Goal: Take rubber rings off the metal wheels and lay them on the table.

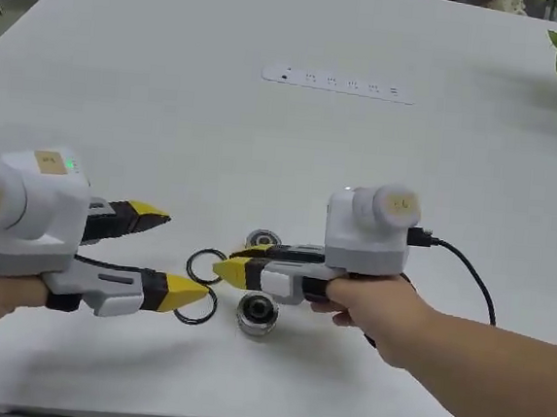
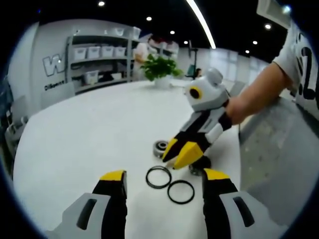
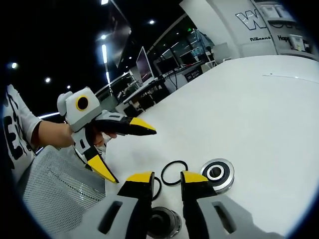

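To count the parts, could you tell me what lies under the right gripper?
Beneath the right gripper, a wheel shows between its jaws and a ring lies just ahead. One jaw covers part of a second ring; the jaws hide the wheel's sides.

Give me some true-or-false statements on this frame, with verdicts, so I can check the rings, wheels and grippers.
1. Two rubber rings lie on the table, off the wheels. True.
2. The left gripper is shut on a ring. False: its jaws stand wide open and hold nothing.
3. A power strip lies on the table's far side. True.
4. Three metal wheels sit on the table. False: there are two, near the right gripper.
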Demonstrator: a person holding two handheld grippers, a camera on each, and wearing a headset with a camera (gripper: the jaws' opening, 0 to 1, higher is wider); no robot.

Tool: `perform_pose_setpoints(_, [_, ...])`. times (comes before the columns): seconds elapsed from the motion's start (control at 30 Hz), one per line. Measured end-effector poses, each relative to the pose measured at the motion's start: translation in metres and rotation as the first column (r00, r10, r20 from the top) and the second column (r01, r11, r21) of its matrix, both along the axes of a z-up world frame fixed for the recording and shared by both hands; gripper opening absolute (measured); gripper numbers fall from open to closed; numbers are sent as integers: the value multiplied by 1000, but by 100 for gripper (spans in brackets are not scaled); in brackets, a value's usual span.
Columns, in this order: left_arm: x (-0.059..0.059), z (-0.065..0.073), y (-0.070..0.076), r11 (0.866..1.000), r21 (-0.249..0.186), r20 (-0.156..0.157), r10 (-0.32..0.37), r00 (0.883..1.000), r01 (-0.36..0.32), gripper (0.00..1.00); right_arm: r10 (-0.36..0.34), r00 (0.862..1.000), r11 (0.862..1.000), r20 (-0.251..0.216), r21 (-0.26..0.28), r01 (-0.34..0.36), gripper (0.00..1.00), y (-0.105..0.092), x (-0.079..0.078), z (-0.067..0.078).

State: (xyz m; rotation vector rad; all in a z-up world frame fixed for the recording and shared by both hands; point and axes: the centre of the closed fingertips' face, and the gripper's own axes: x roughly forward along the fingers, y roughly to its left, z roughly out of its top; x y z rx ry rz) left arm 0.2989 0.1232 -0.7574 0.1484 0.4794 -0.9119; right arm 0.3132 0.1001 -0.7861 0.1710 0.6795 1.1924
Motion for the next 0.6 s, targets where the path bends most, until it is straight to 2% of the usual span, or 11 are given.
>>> perform_pose_setpoints(0.37, [-1, 9, 0, 1000, -6, 12, -1, 1000, 1, 63, 28, 997, 1000, 67, -3, -28, 26, -6, -4, 19])
perform_pose_setpoints(0.6, [-3, 17, 0, 1000, -8, 25, -5, 1000, 6, 64, 47, 990, 999, 136, -16, -45, 31, -15, -6, 35])
